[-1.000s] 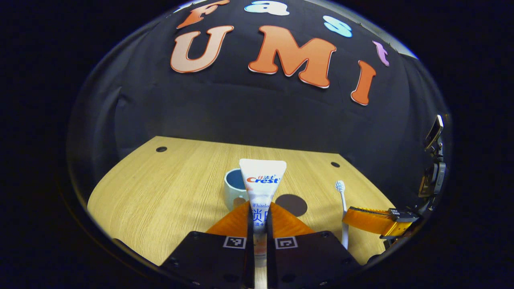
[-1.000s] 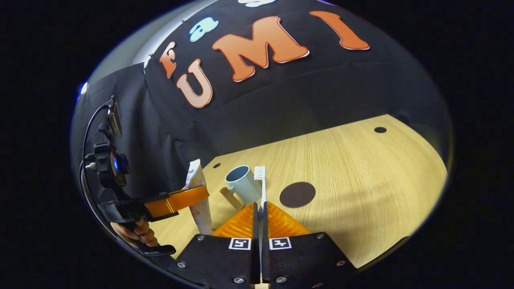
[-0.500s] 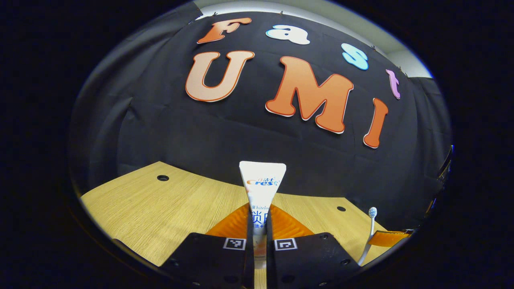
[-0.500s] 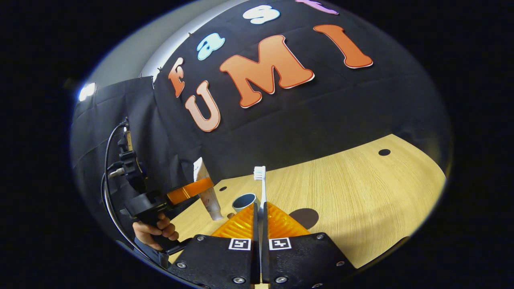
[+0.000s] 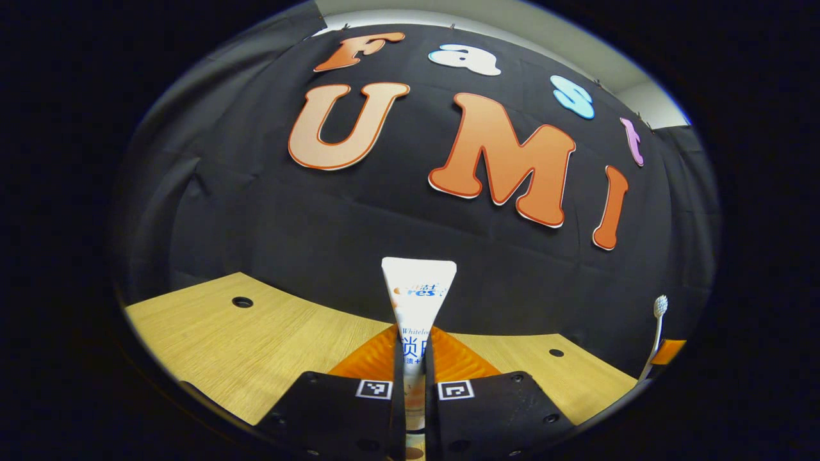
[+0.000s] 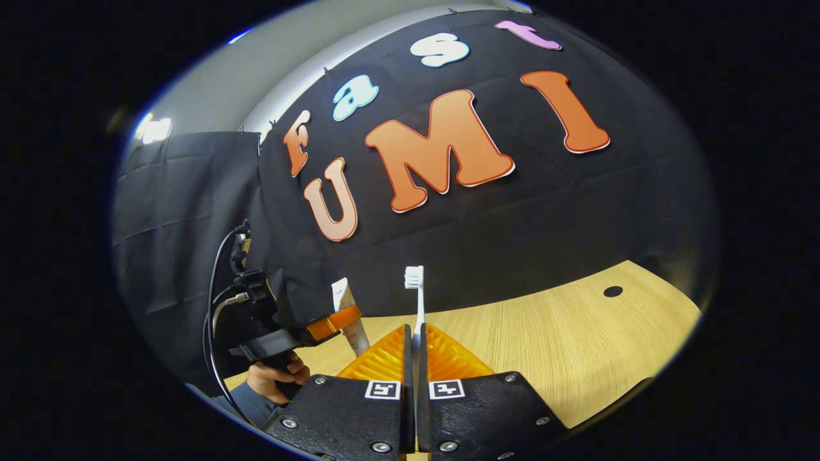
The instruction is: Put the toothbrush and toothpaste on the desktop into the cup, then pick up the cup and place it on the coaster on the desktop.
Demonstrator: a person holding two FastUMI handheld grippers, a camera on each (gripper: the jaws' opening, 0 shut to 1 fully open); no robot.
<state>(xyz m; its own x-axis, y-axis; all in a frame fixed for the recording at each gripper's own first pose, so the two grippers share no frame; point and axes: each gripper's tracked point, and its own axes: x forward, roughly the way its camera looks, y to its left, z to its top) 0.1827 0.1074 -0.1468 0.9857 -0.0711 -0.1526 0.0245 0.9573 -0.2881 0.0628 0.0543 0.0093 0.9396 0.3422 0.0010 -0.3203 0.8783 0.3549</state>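
In the left gripper view my left gripper (image 5: 410, 349) is shut on a white toothpaste tube (image 5: 418, 294), whose flat crimped end sticks up against the black wall. In the right gripper view my right gripper (image 6: 414, 339) is shut on a white toothbrush (image 6: 418, 298), bristles upward. The toothbrush (image 5: 656, 326) also appears at the far right of the left gripper view. The left gripper (image 6: 333, 323) with the toothpaste tube (image 6: 349, 317) shows at the left of the right gripper view, held by a hand (image 6: 275, 378). Both are lifted above the wooden desktop (image 6: 544, 346).
The wooden desktop (image 5: 256, 346) has small round holes (image 5: 242, 301) near its back corners. Black cloth walls close the booth behind and to the left. A cable (image 6: 214, 320) hangs from the left gripper's handle.
Both grippers have risen and tilted upward with their loads. The cup and the dark coaster, seen one second ago, have dropped below both views.
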